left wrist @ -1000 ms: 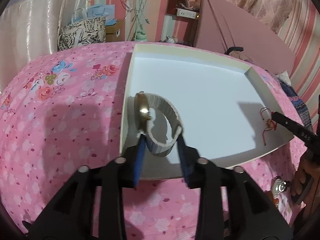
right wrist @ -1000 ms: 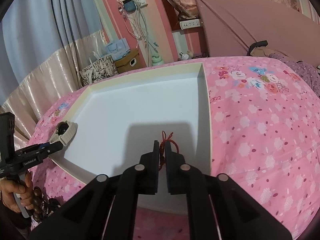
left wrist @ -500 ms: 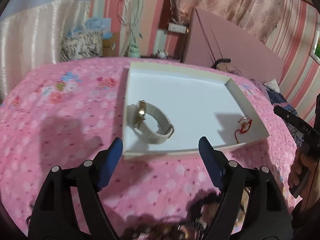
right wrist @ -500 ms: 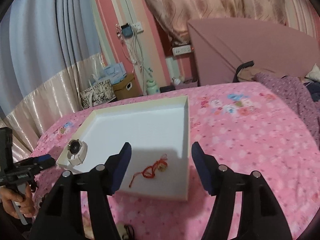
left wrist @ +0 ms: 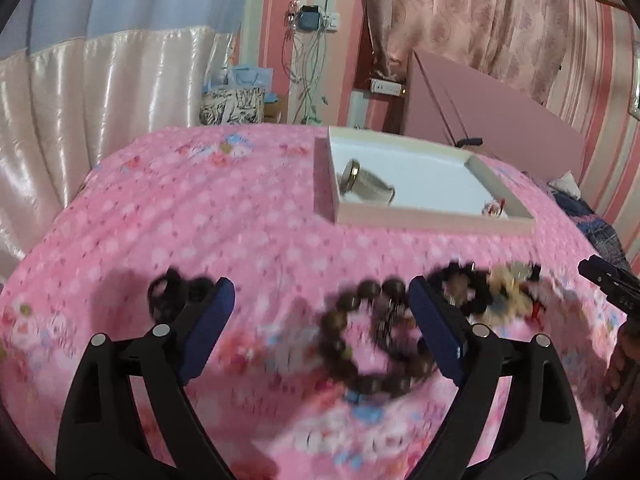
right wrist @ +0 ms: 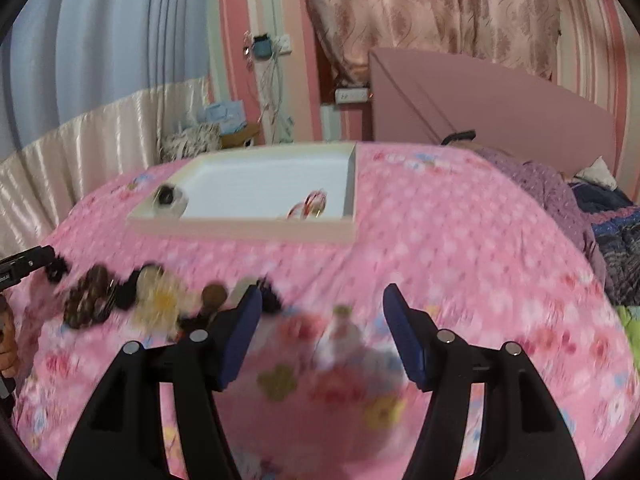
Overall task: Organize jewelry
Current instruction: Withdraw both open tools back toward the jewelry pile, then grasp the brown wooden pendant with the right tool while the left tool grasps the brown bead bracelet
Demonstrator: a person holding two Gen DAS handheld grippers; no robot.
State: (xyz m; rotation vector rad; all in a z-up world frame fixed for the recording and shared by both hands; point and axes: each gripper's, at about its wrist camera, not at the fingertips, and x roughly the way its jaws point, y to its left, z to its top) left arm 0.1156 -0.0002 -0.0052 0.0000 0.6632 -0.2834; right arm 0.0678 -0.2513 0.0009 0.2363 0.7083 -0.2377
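Note:
A white tray (left wrist: 432, 216) lies on the pink bedspread and holds a white-strap watch (left wrist: 362, 182) and a red string bracelet (left wrist: 496, 208). It also shows in the right wrist view (right wrist: 240, 226) with the watch (right wrist: 170, 200) and the red bracelet (right wrist: 308, 206). My left gripper (left wrist: 320, 312) is open and empty above a brown bead bracelet (left wrist: 360, 344). A black ring-shaped piece (left wrist: 170, 294) lies by its left finger. My right gripper (right wrist: 322, 320) is open and empty; a blurred pile of jewelry (right wrist: 152, 300) lies to its left.
More dark and cream jewelry (left wrist: 488, 288) lies right of the left gripper. The right gripper's tip (left wrist: 608, 280) shows at the right edge. A pink headboard (right wrist: 500, 100), curtains and a patterned bag (left wrist: 232, 106) stand behind the bed. Purple bedding (right wrist: 560, 192) lies at right.
Both grippers let go of the watch and the red bracelet in the tray, opened, and pulled back toward the near side of the bed over the loose jewelry.

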